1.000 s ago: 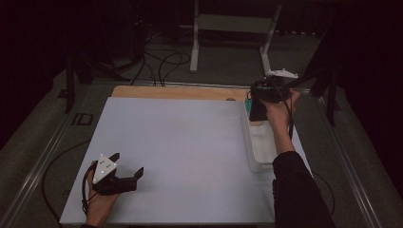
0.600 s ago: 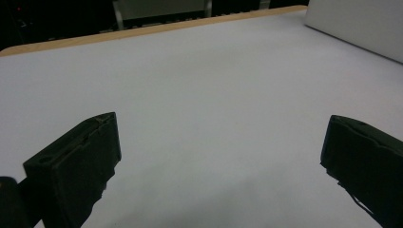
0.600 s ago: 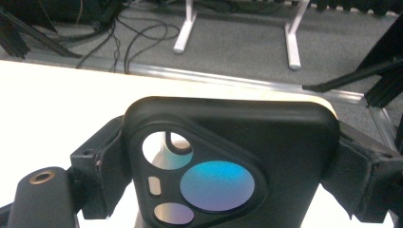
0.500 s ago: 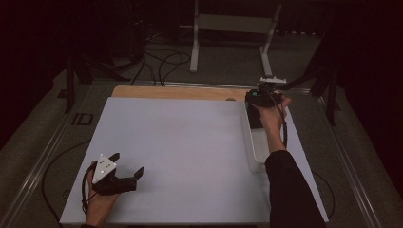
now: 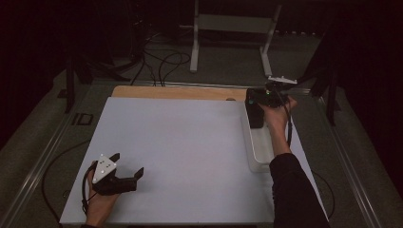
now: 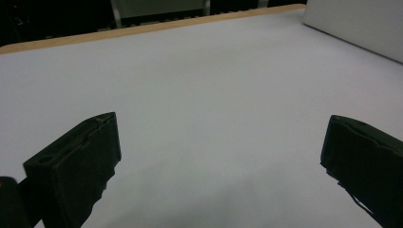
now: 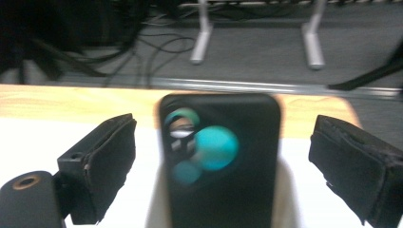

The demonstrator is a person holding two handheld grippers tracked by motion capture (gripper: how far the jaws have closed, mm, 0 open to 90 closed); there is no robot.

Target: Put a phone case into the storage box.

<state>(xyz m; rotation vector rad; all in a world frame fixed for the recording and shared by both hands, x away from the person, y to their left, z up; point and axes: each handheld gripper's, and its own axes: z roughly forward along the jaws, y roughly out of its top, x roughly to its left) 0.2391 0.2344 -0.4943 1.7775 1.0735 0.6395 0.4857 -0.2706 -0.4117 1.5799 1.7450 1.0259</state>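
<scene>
Overhead, the left gripper (image 5: 127, 174) rests on the white table (image 5: 180, 142) near its front left corner, jaws apart and empty, while the right gripper (image 5: 259, 102) hangs over the far end of a clear tray (image 5: 256, 159) at the table's right edge, where a black phone (image 5: 255, 115) stands. The left gripper view shows its jaws wide above bare tabletop. The right gripper view shows its jaws spread on either side of the blurred phone, not touching it.
</scene>
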